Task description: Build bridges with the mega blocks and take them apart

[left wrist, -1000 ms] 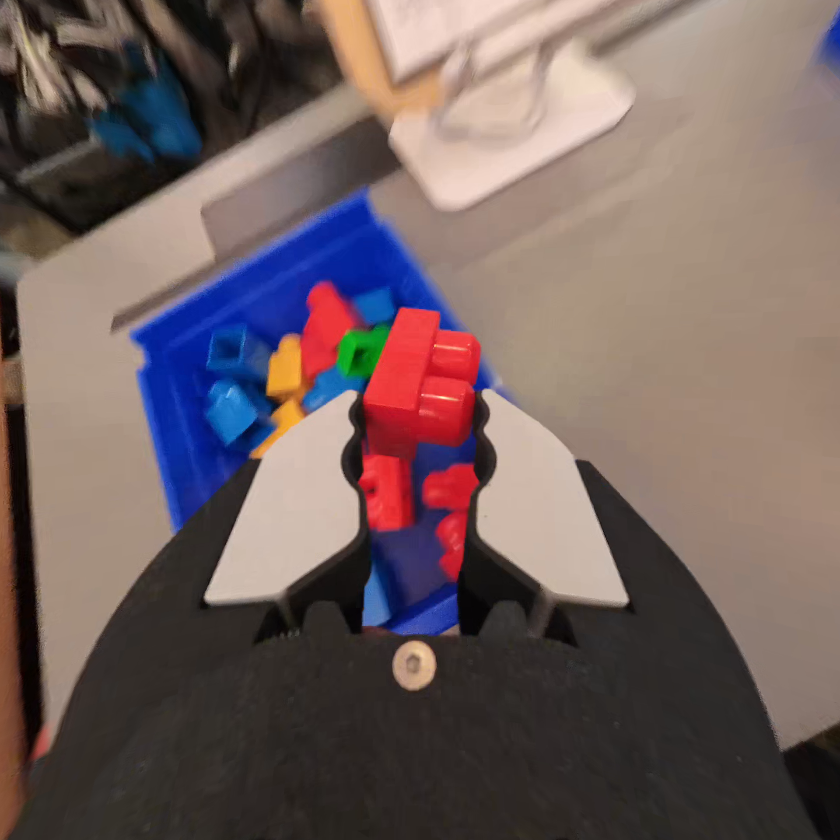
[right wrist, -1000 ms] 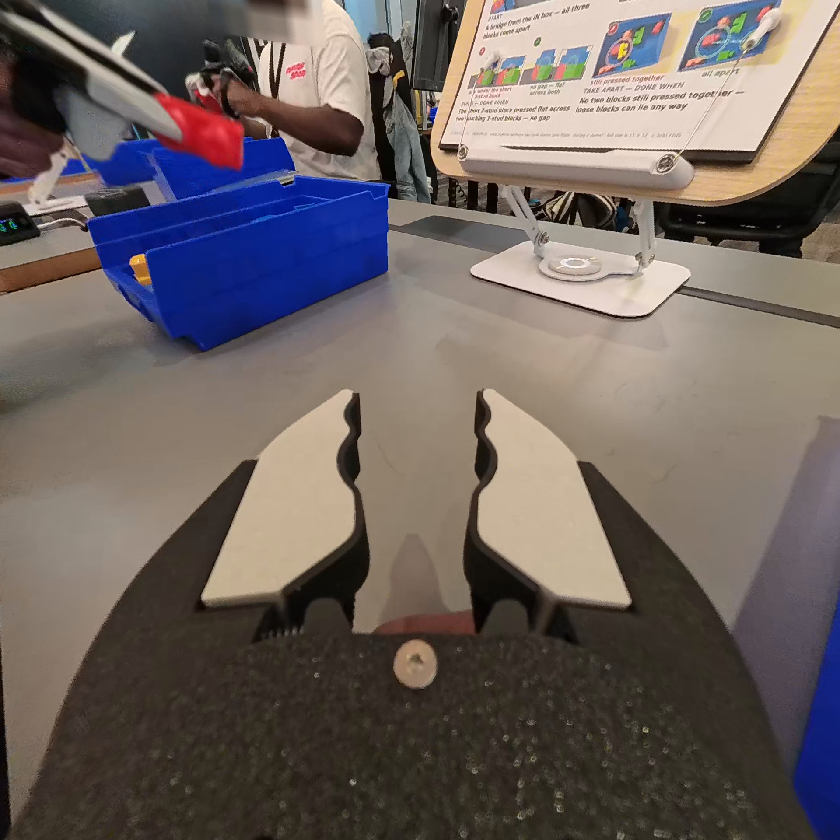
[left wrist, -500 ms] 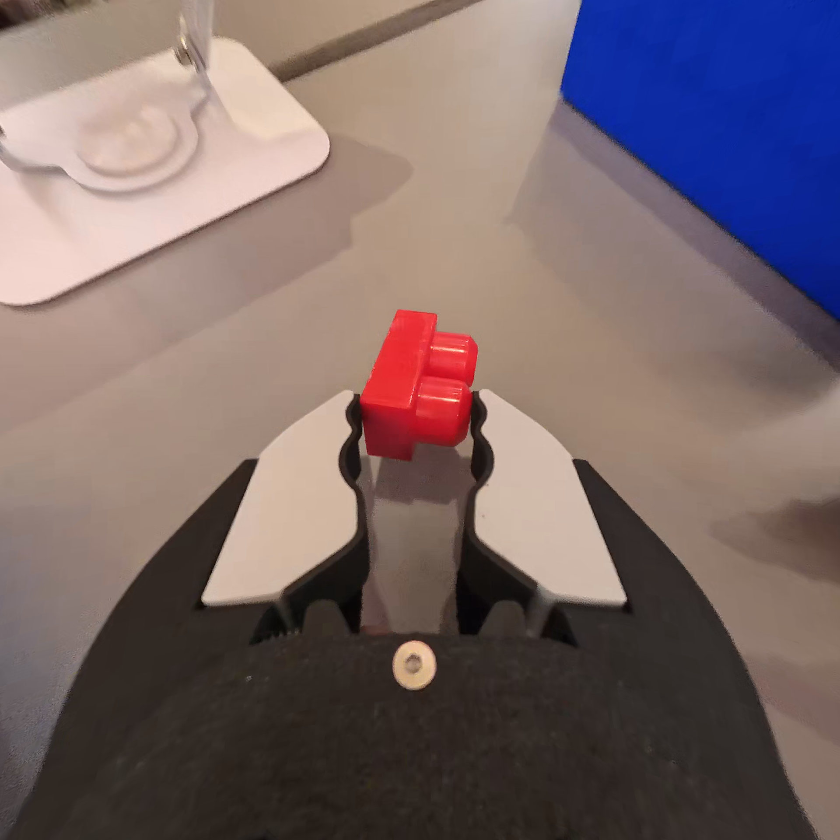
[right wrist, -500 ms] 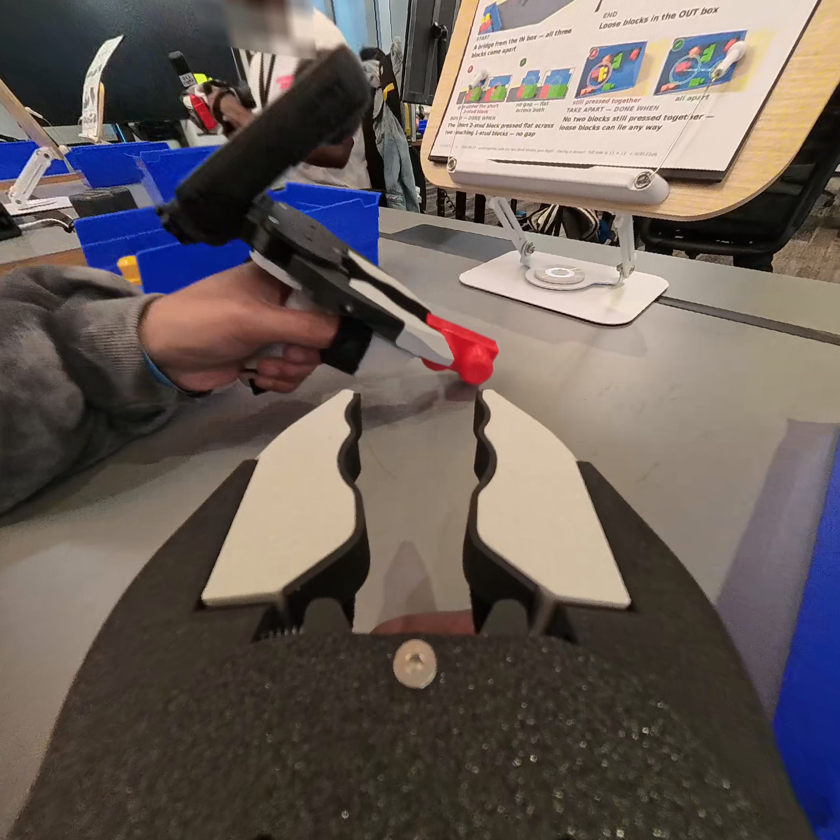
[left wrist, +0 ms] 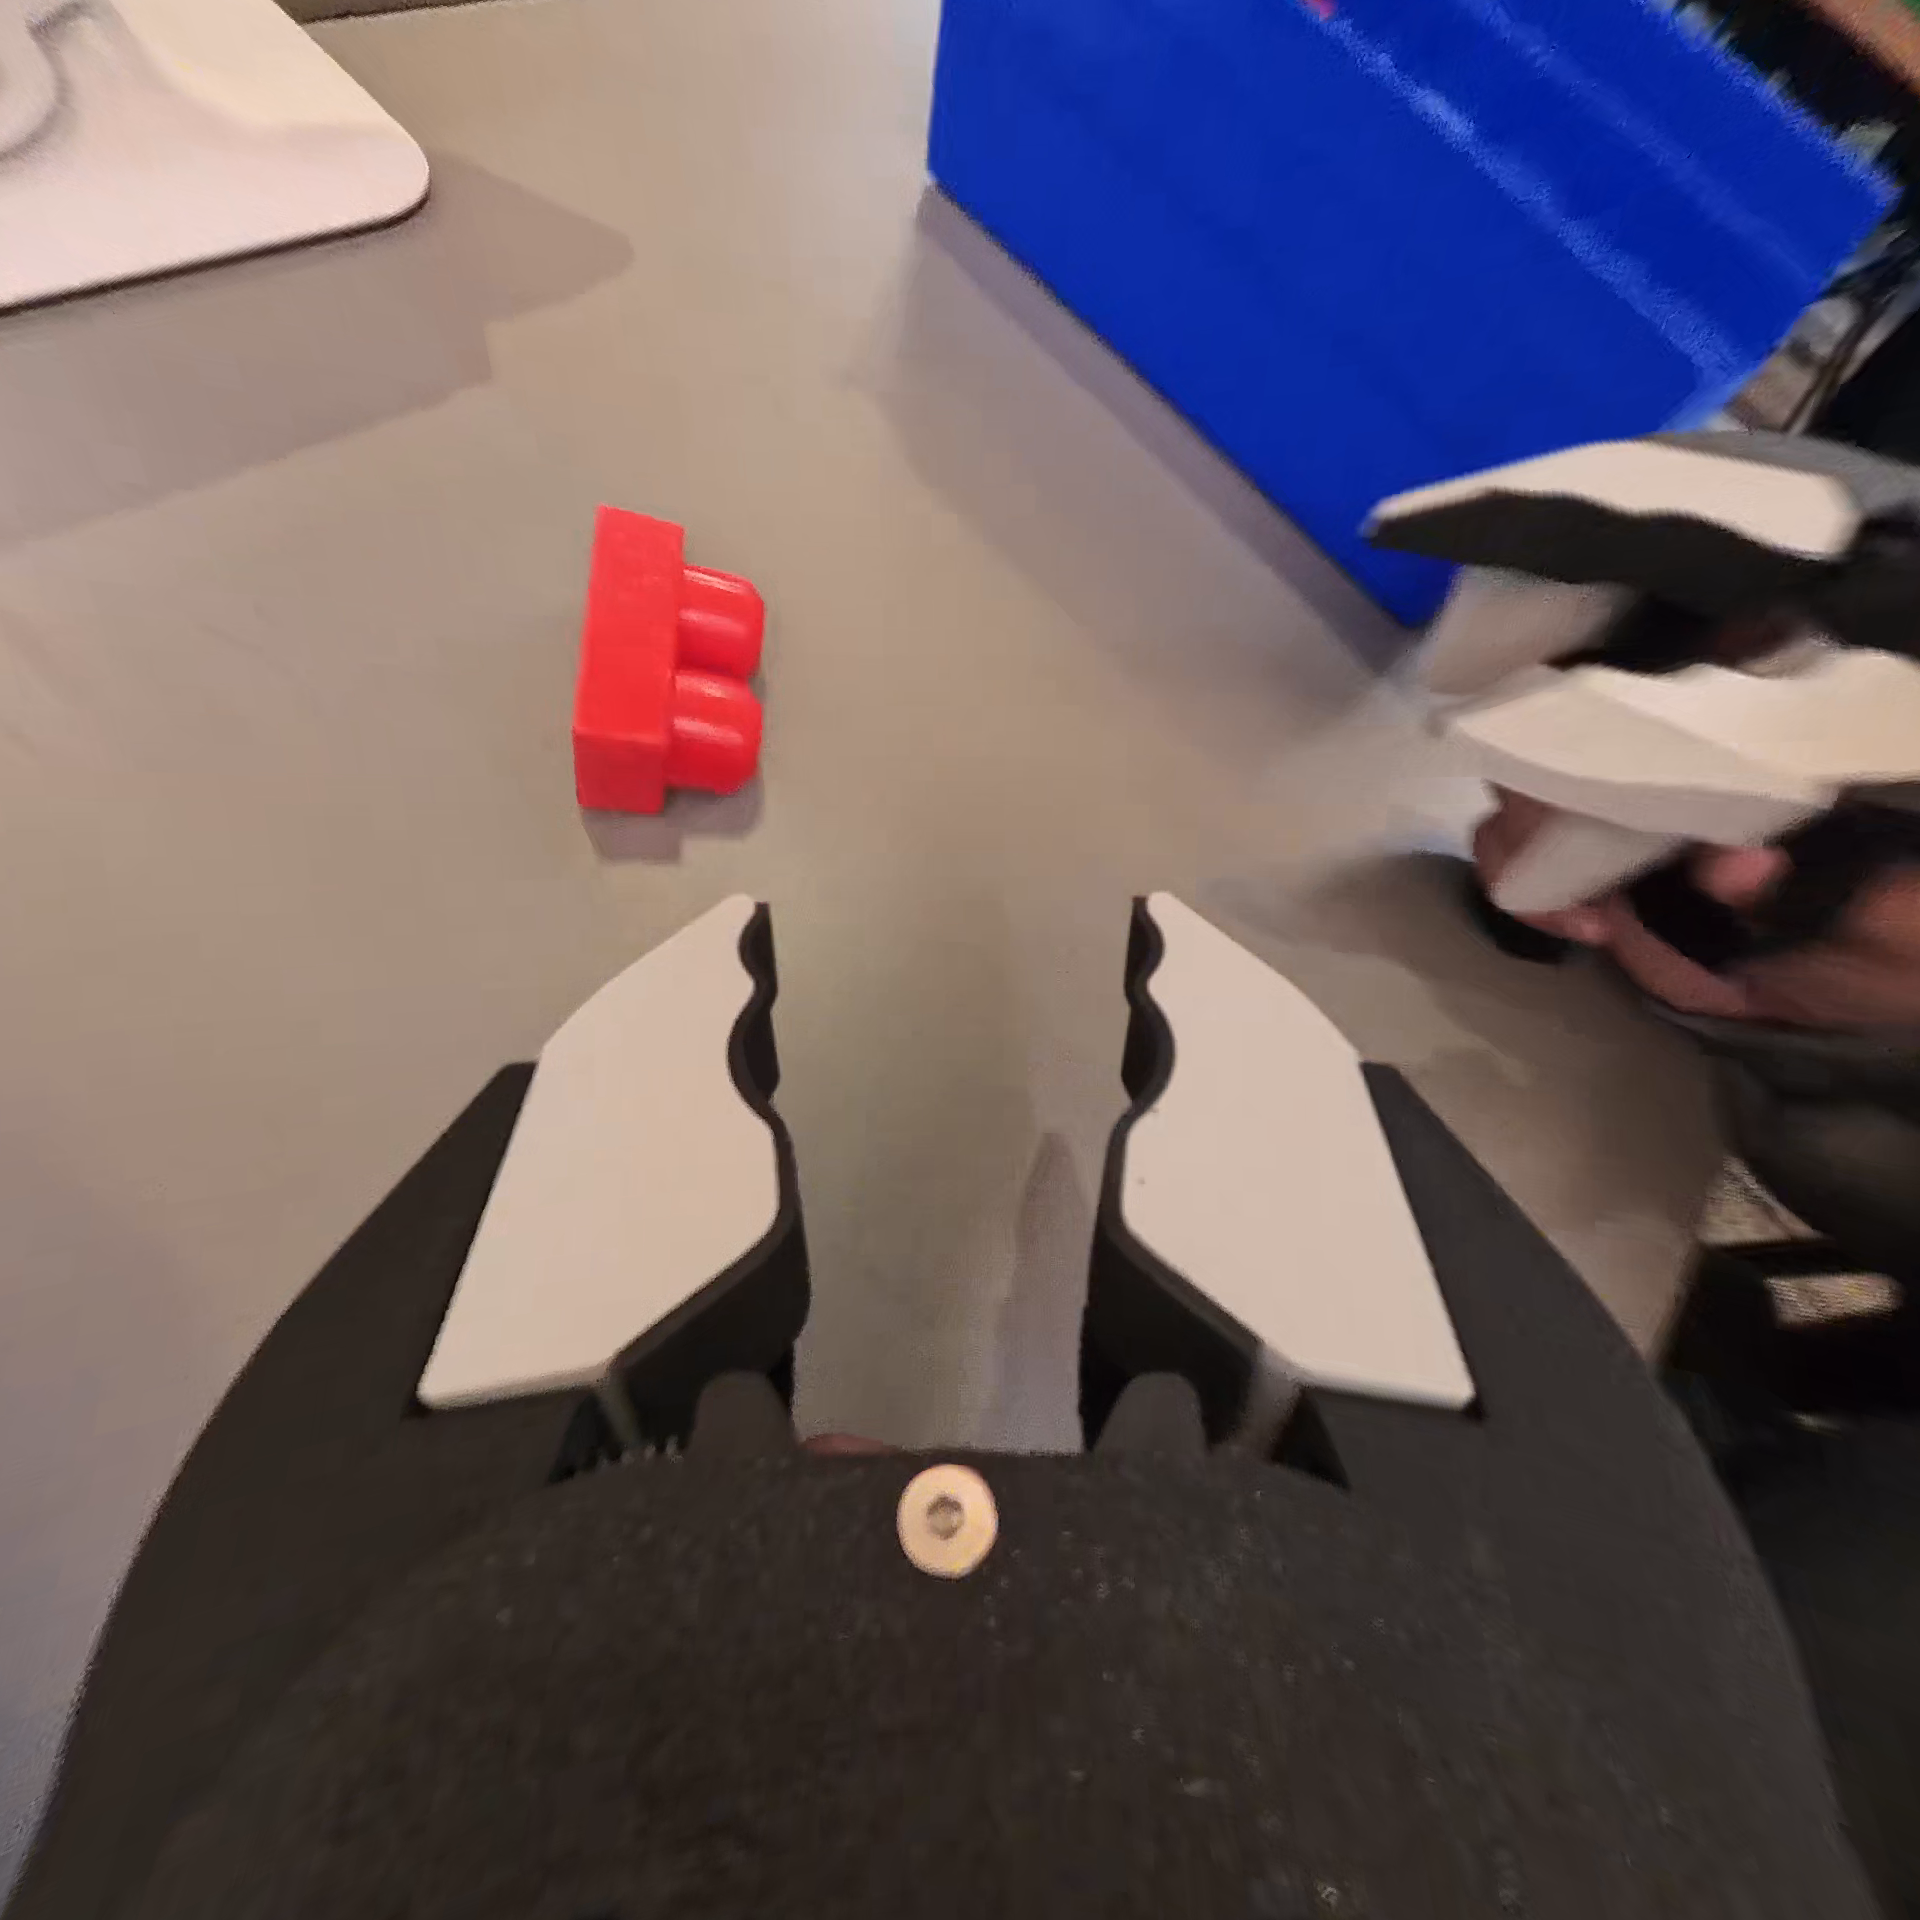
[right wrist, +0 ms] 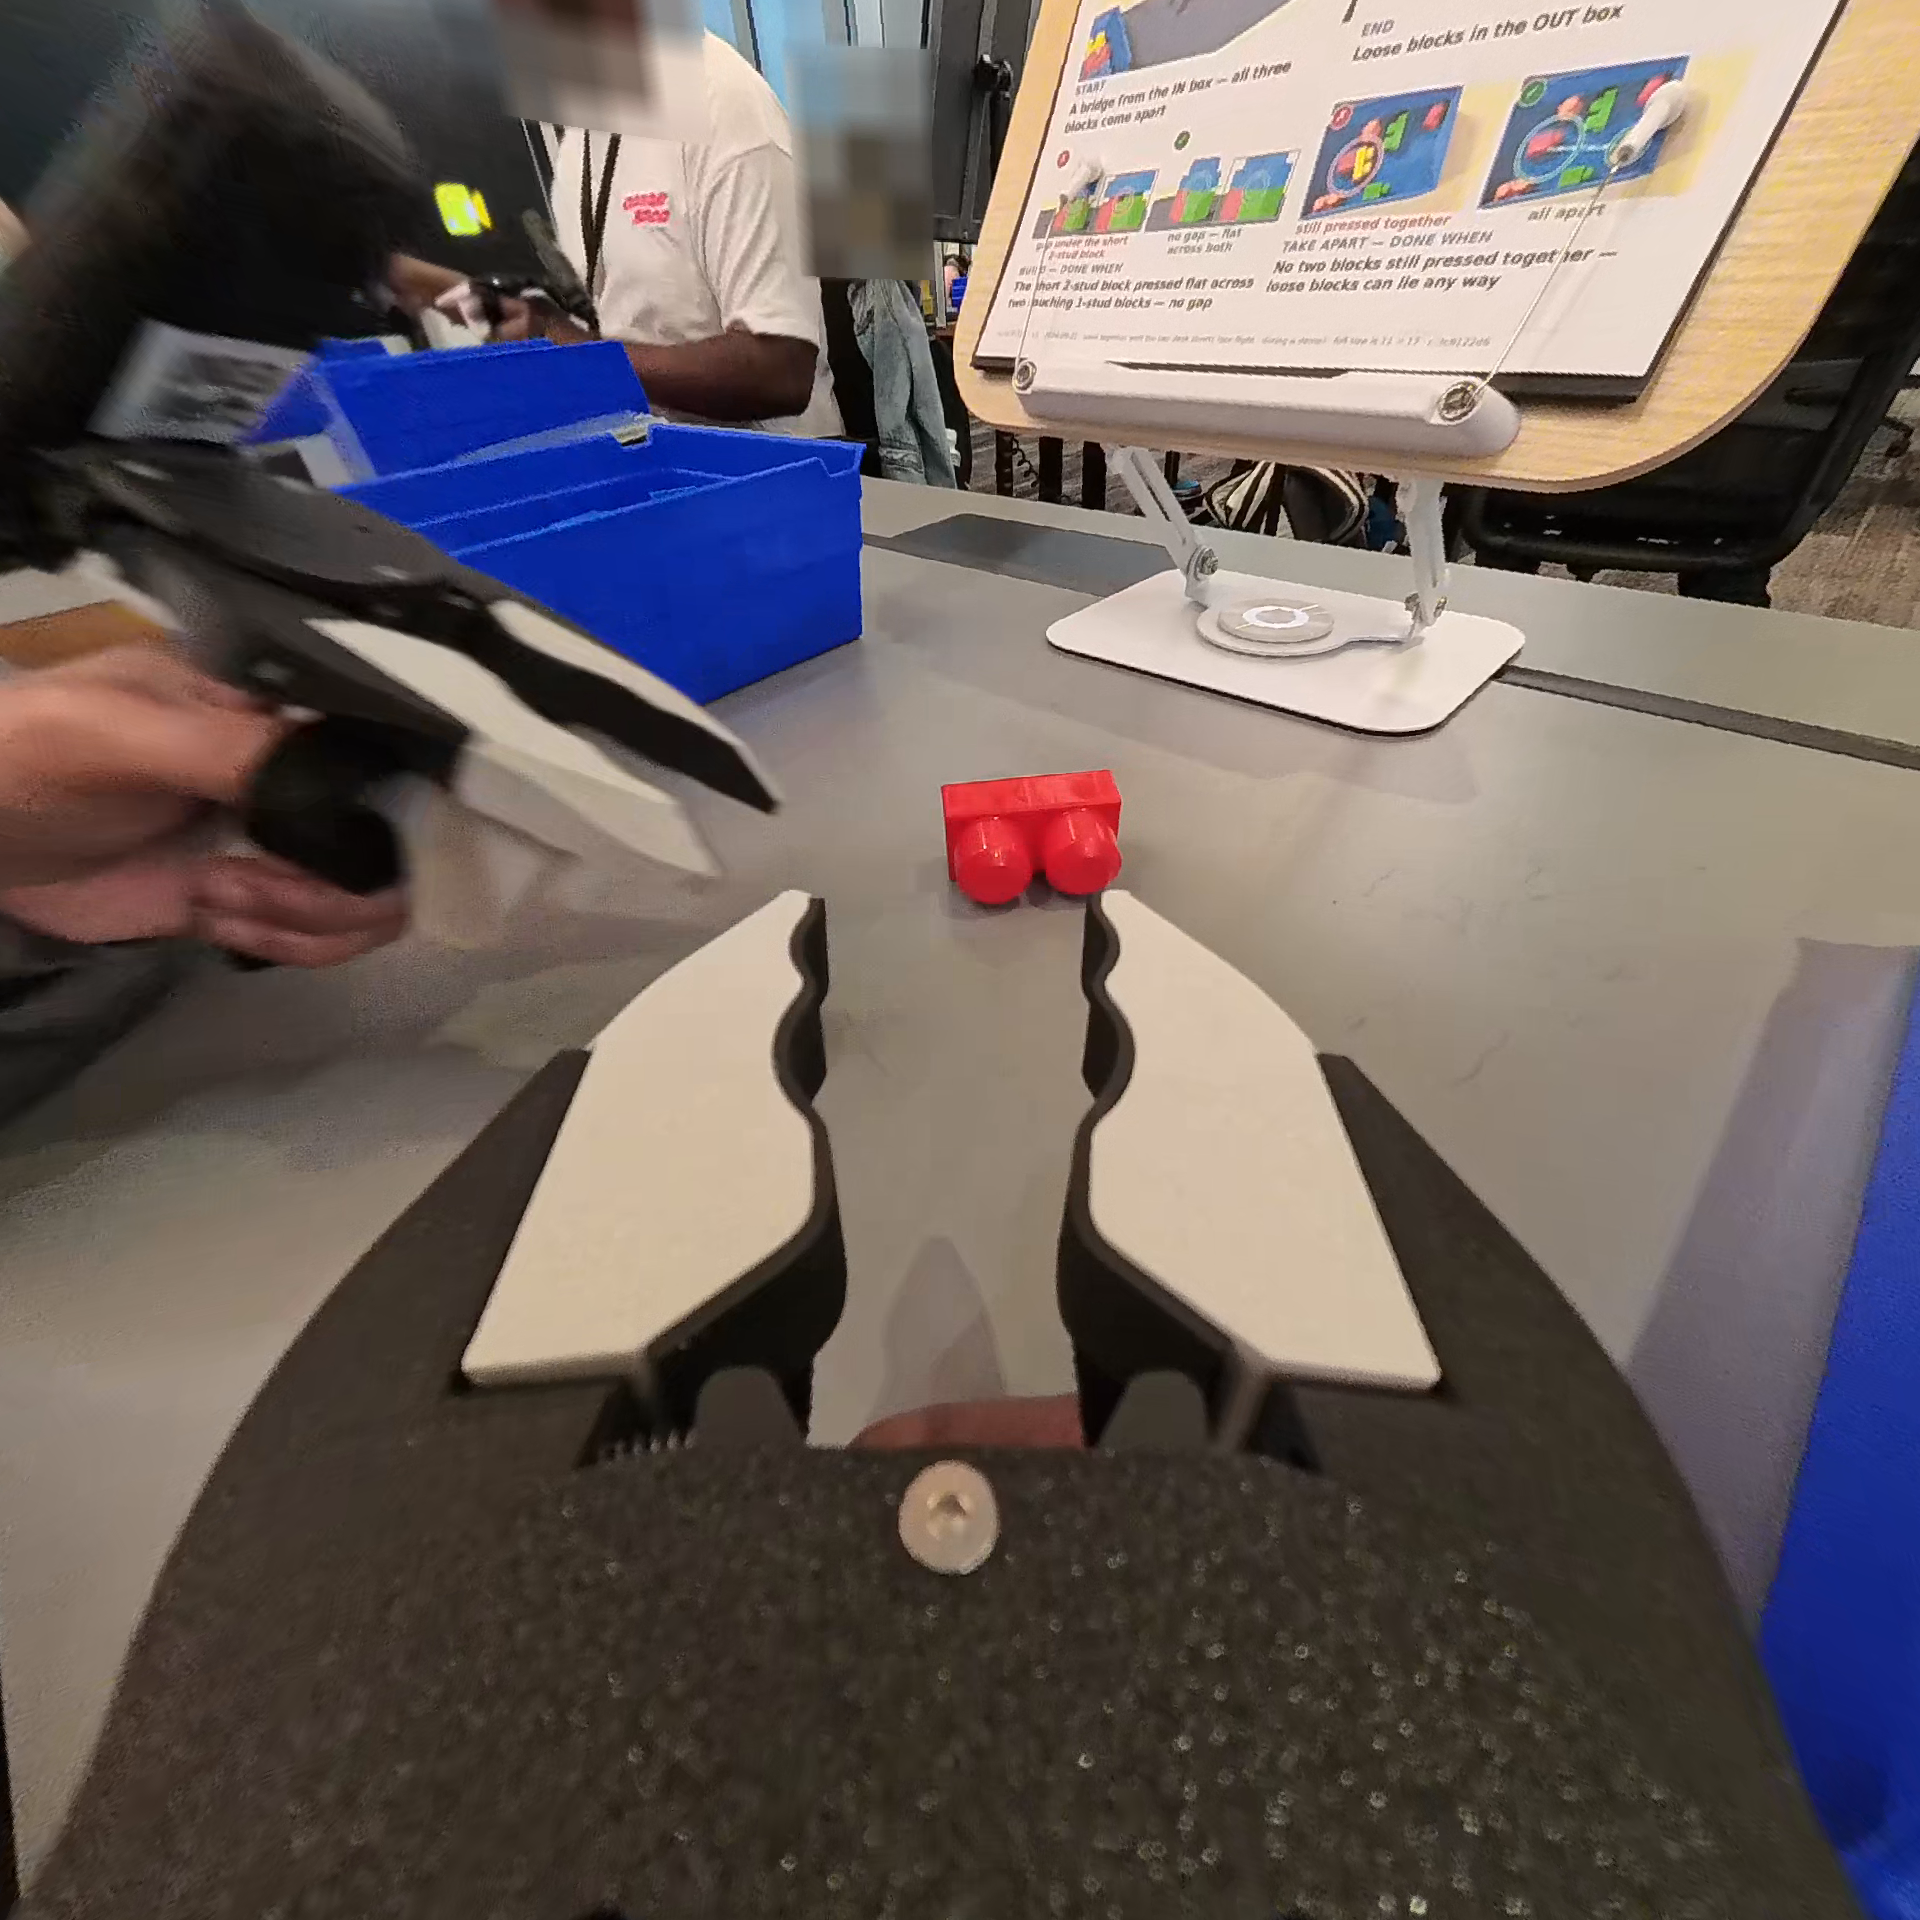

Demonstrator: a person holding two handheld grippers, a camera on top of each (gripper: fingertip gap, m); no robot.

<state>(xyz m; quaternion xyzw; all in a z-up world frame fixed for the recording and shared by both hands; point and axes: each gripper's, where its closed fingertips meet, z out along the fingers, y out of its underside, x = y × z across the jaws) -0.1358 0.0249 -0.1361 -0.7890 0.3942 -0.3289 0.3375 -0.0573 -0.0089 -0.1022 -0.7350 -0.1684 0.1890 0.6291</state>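
A red two-stud block (left wrist: 665,665) lies on its side on the grey table (left wrist: 312,935), ahead and left of my left gripper (left wrist: 951,914), which is open and empty. The same block (right wrist: 1029,831) shows in the right wrist view, studs towards me, just beyond my right gripper (right wrist: 956,904), which is open and empty, its fingertips apart from the block. The left gripper (right wrist: 727,821) shows at the left of the right wrist view, pulled back from the block. The right gripper (left wrist: 1413,634) shows at the right of the left wrist view.
A blue bin (right wrist: 665,551) stands at the back left of the table. Another blue bin (left wrist: 1351,239) stands on the right; its edge (right wrist: 1860,1455) shows at the right. A white stand base (right wrist: 1288,644) with an instruction board (right wrist: 1403,208) is behind the block. A person (right wrist: 696,239) stands beyond.
My left gripper carried the red block from the bin to the table, opened and let it go, then drew back. The right gripper stayed open, nearly still.
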